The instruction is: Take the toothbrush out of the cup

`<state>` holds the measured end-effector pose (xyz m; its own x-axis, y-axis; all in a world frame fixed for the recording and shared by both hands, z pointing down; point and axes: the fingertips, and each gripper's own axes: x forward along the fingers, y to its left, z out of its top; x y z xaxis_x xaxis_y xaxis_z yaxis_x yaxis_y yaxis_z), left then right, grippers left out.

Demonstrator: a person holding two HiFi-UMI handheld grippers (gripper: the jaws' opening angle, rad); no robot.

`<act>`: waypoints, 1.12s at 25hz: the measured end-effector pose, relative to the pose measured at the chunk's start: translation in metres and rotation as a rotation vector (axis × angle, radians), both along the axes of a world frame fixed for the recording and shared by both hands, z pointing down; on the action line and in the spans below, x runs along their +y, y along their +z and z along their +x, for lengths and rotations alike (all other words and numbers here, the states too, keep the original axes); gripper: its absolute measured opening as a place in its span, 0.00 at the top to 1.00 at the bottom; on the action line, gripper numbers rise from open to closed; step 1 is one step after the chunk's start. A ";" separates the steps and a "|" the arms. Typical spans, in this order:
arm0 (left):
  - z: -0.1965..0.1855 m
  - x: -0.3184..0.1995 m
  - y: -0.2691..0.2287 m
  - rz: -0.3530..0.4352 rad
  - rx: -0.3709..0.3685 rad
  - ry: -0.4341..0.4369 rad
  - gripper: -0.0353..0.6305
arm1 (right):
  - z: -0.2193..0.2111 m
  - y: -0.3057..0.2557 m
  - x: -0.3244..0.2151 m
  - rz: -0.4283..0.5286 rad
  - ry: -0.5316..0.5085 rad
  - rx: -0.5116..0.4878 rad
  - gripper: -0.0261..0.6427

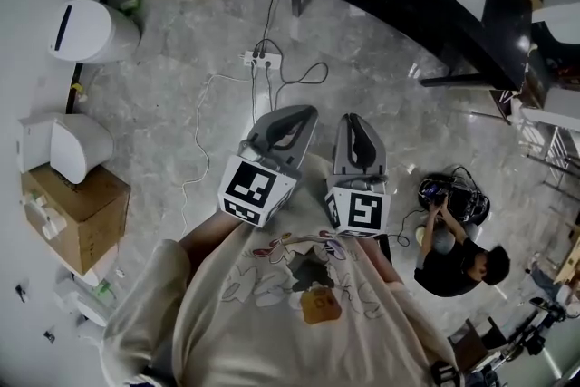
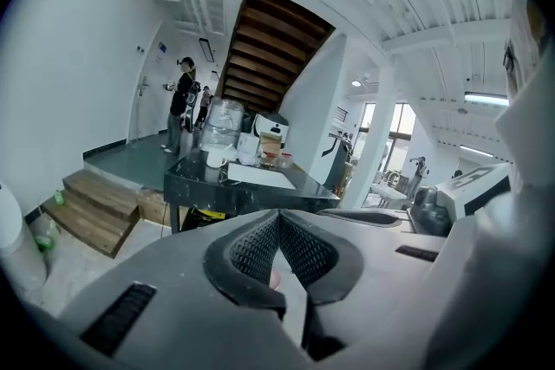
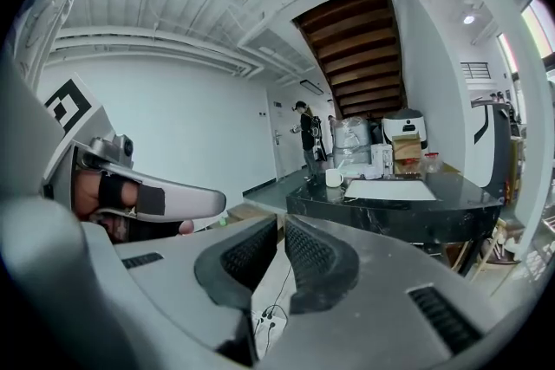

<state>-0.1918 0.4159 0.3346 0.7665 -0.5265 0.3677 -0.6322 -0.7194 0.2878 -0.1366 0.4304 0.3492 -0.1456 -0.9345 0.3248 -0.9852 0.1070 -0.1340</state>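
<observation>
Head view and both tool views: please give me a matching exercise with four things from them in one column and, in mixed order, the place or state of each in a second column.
Things:
1. white cup
2. power strip
3. cardboard box
4. right tool

Places or states:
A. against the wall
B. shut, nothing between its jaws
C. on the black table
D. out on the open floor

Pairs: 1-C, 2-D, 3-A, 4-B.
</observation>
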 end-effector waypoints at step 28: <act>0.047 -0.187 0.021 -0.008 -0.023 -0.042 0.92 | 0.053 0.019 -0.193 -0.027 -0.032 -0.013 0.91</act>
<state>-0.1447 0.2289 0.3554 0.7349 -0.5553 0.3892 -0.6685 -0.6896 0.2784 -0.0838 0.2370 0.3677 -0.1795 -0.9203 0.3476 -0.9795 0.1343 -0.1502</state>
